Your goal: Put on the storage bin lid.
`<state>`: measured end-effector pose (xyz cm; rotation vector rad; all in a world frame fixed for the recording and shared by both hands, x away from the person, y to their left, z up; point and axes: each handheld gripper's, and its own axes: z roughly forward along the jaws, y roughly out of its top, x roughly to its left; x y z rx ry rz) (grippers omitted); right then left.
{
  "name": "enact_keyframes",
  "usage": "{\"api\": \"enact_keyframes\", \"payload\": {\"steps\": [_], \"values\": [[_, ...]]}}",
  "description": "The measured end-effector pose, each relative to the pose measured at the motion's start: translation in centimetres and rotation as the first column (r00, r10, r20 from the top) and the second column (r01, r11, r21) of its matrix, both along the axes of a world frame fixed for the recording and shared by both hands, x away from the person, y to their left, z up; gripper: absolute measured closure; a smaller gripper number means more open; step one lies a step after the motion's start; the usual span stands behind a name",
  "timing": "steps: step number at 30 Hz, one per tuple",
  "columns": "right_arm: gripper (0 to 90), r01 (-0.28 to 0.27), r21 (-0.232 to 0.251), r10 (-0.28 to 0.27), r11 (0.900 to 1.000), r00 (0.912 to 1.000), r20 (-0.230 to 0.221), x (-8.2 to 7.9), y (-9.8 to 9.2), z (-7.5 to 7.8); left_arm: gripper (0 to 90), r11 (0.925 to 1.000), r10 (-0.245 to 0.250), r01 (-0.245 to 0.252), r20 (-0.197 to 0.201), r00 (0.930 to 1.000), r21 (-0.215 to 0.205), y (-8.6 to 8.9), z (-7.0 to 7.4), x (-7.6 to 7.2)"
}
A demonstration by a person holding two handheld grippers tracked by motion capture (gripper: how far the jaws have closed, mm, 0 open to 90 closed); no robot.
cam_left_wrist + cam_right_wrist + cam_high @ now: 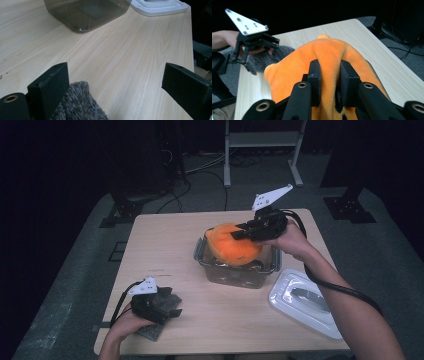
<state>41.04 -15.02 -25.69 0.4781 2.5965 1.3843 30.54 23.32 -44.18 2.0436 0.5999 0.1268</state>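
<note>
Our right gripper [239, 233] fingers pinch the orange plush [234, 245] above the clear container [239, 266] mid-bench [165, 240]; bare bench lies left. Our left gripper [115, 85] fingers stand released by the grey cloth [77, 105], its edge cut off.

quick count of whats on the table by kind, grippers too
soft orange toy: 1
grey fuzzy cloth: 1
clear plastic box: 1
white lid: 1
grippers: 2, left gripper, right gripper
total: 6
</note>
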Motion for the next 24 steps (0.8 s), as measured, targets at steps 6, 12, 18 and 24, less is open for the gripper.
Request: {"api": "enact_keyframes", "payload": {"steps": [6,12,18,24], "values": [[72.5,0.023,-0.020,-0.023,1.000,0.9997,-0.006,0.9,0.0,-0.7,6.6,1.0000,-0.002,0.002,0.003,1.0000,0.003,0.0,0.0,0.0],[72.6,0.034,-0.032,-0.035,0.999,0.9991,-0.022,1.7,0.2,-1.6,6.7,0.9999,-0.005,0.005,0.000,1.0000,0.013,0.0,-0.1,0.0],[72.4,0.049,-0.057,-0.051,0.997,0.9983,-0.027,2.2,0.5,-2.6,6.6,0.9999,-0.007,0.007,0.000,1.0000,0.013,0.0,-0.1,0.0],[72.3,0.056,-0.063,-0.059,0.996,0.9975,-0.041,2.6,0.7,-3.4,6.6,0.9999,-0.007,0.007,0.001,1.0000,0.013,0.0,0.0,0.0]]}}
